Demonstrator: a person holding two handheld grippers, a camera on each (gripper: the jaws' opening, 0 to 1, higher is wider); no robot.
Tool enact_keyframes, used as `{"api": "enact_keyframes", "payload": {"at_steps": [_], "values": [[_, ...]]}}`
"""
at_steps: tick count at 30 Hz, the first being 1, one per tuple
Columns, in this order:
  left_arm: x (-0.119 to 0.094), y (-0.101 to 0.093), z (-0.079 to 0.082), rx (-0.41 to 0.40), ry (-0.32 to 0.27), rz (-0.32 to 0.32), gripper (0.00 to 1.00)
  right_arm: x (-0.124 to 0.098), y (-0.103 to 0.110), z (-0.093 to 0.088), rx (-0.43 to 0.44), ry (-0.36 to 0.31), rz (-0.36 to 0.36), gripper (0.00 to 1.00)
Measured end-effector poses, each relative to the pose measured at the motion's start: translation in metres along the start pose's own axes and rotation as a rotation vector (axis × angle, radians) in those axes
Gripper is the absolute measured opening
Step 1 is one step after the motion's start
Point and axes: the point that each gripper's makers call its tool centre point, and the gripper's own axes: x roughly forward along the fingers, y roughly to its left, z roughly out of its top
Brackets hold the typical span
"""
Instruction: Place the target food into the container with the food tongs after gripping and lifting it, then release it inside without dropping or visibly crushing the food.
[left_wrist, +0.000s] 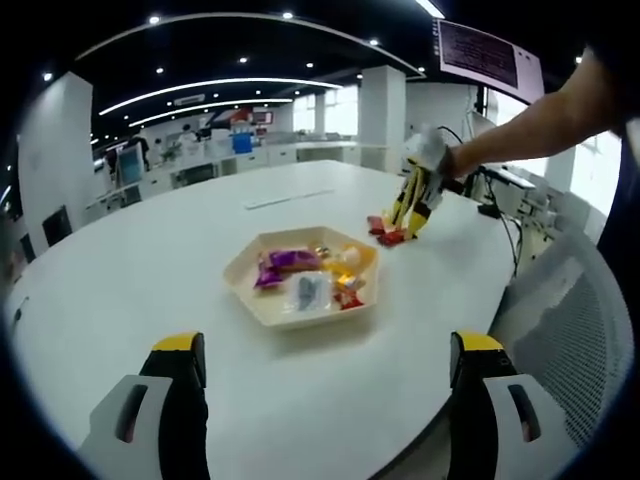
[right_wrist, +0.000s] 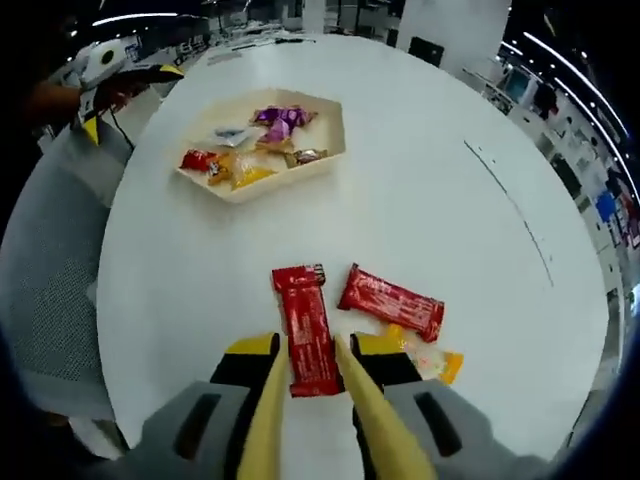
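Note:
In the right gripper view, a red snack bar (right_wrist: 305, 335) lies flat on the white table (right_wrist: 450, 200). My right gripper (right_wrist: 315, 350) is shut on yellow food tongs (right_wrist: 268, 400). The tong tips stand close against either side of the bar's near end. A second red bar (right_wrist: 392, 301) and an orange packet (right_wrist: 438, 362) lie just right of it. The cream hexagonal tray (right_wrist: 262, 190) with several packets sits farther off. In the left gripper view, the tray (left_wrist: 250, 292) is ahead of my open, empty left gripper (left_wrist: 330, 350). Beyond it my right gripper (left_wrist: 412, 205) hangs over the red bars (left_wrist: 388, 234).
A grey mesh chair (left_wrist: 570, 340) stands at the table's right edge in the left gripper view, and a person's forearm (left_wrist: 530, 125) reaches in from there. Cables and a device (left_wrist: 500, 195) lie beyond the right gripper. The chair (right_wrist: 55, 260) also shows in the right gripper view.

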Motion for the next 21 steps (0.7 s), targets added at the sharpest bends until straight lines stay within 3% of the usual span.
{"api": "enact_keyframes", "payload": {"at_steps": [16, 21], "values": [[0.0008, -0.0021, -0.002, 0.016, 0.01, -0.007, 0.97, 0.0017, 0.0035, 0.0011, 0.034, 0.073, -0.022, 0.25], [0.0013, -0.0027, -0.0022, 0.021, 0.011, -0.01, 0.97, 0.0039, 0.0019, 0.0036, 0.048, 0.034, -0.019, 0.25]]}}
